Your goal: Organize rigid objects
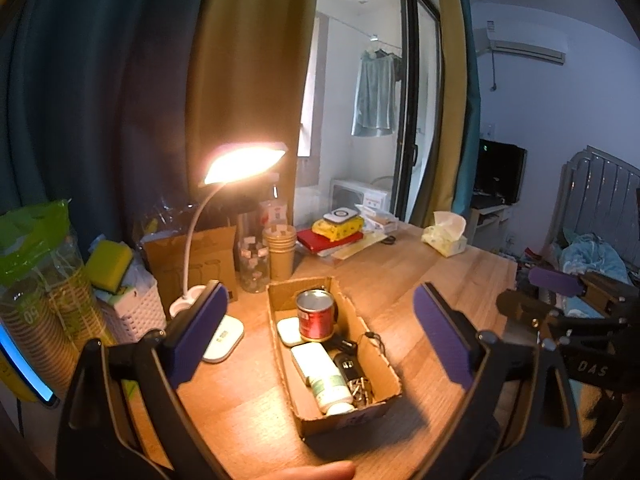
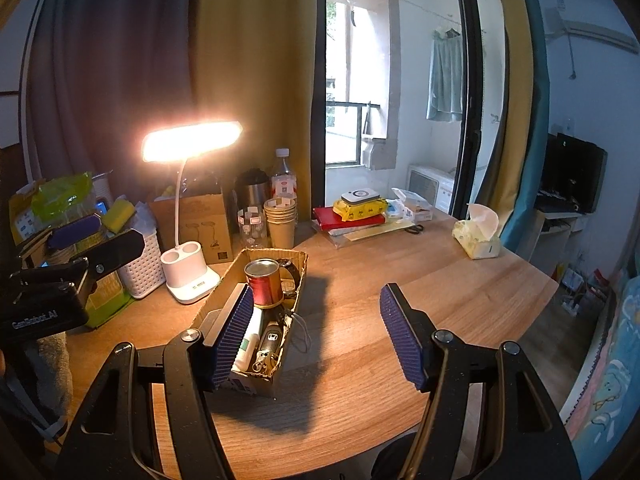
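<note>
Sorting looks nearly finished: both my jaws stand wide apart, holding nothing, above the loaded cardboard box (image 1: 334, 354).

The wooden bench (image 1: 420, 280) around the box shows no stray small items that I can see, so I judge little is left, perhaps only tidying or moving the box. My left gripper (image 1: 320, 336) hangs over it; my right gripper (image 2: 320, 334) is just to its right. The open, rough-edged box sits near the bench's front, beside the desk lamp (image 2: 188, 276). Inside: a red tin can (image 1: 316, 314) upright at the far end, a white tube (image 1: 326, 380) lying lengthwise, a white case (image 1: 289, 330), a car key with keys (image 1: 354, 376), a dark corded item.
</note>
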The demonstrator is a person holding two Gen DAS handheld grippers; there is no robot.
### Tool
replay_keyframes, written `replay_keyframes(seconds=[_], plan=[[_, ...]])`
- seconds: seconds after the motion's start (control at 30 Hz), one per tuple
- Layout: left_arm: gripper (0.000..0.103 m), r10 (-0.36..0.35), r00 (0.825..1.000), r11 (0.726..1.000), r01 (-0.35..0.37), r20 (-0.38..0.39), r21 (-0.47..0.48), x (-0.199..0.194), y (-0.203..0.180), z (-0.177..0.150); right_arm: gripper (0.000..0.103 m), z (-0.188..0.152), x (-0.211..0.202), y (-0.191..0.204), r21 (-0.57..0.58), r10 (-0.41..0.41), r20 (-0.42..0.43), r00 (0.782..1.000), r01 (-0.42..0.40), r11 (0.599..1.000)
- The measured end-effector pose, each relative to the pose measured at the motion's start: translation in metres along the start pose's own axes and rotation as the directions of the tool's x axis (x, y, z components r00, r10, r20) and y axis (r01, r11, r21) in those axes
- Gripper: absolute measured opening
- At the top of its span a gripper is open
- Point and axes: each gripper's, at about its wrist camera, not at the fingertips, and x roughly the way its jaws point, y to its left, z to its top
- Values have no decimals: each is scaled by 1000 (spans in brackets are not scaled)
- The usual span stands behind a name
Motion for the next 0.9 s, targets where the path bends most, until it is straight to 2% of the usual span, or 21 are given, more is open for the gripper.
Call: replay_keyframes(seconds=[0.9], plan=[[95,4,1000,1000,-4,3,-7,-4,0,-1,69,-2,1,1,-2,4,-2,1000,-4,1000]])
